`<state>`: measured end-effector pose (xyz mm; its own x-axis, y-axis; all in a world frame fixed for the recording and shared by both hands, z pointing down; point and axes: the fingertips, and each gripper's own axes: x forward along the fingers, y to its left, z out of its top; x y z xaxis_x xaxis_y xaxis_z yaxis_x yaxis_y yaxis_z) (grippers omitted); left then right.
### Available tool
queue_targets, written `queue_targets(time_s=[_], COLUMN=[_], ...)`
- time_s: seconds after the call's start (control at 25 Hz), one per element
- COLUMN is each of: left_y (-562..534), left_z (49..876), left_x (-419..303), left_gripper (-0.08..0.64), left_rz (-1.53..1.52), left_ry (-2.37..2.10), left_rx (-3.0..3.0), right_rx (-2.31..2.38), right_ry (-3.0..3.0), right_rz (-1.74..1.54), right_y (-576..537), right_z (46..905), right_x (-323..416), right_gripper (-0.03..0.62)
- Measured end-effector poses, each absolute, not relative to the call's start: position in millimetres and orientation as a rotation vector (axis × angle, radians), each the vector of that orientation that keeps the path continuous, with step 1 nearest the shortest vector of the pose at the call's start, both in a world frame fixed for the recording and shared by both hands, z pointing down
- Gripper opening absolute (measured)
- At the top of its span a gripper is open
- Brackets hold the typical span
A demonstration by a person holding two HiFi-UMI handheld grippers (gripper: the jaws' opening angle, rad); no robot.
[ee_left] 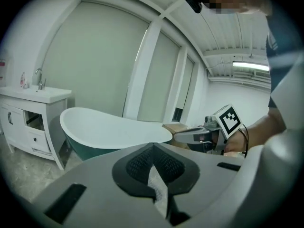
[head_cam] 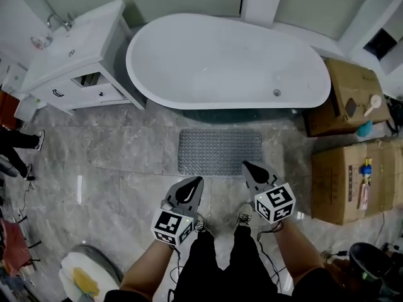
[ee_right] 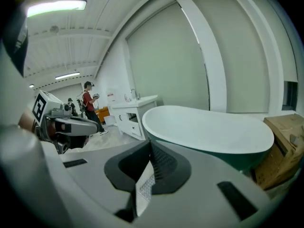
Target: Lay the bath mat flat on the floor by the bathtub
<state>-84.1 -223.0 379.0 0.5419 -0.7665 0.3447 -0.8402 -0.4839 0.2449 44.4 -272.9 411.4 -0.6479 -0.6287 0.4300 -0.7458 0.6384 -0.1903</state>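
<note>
Grey bath mat [head_cam: 220,151] flat, seemingly just beside white bathtub [head_cam: 227,61]

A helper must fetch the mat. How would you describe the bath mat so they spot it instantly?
Find the big white oval bathtub. On the grey marbled floor tiles right in front of its long side lies a grey rectangular bath mat with a bumpy surface. Unlike the brown cardboard boxes to its right, it is flat and textured.

The bath mat [head_cam: 220,151] is grey with a dotted pattern, the bathtub [head_cam: 227,61] white over teal, the floor [head_cam: 126,168] grey-veined marble.
</note>
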Motion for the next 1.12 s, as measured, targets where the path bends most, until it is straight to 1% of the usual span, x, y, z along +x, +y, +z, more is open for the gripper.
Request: queue_targets(time_s=[0.32, 0.52, 0.76, 1.12], left_y=[-181, -157, -129, -80], left_z=[265, 212, 203, 217], left_x=[-91, -99, -93, -81], left_gripper=[0.015, 0.015, 0.015, 0.015], left_rz=[0.180, 0.142, 0.128, 0.161], left_ry=[-1.334, -1.306, -1.183, -1.053], left_rx=[2.475, 2.572, 2.622, 2.625], right_rx=[1.202, 1.271, 1.377, 1.385], right_ry=[-2.641, -2.676, -2.649, -2.588], right_rz=[0.413, 0.362, 0.353, 0.416], right_y=[-238, -212, -172, -101], right_z=[277, 222, 203, 224], right_x=[47, 48, 55, 59], right_gripper=[0.017, 0.017, 0.017, 0.017])
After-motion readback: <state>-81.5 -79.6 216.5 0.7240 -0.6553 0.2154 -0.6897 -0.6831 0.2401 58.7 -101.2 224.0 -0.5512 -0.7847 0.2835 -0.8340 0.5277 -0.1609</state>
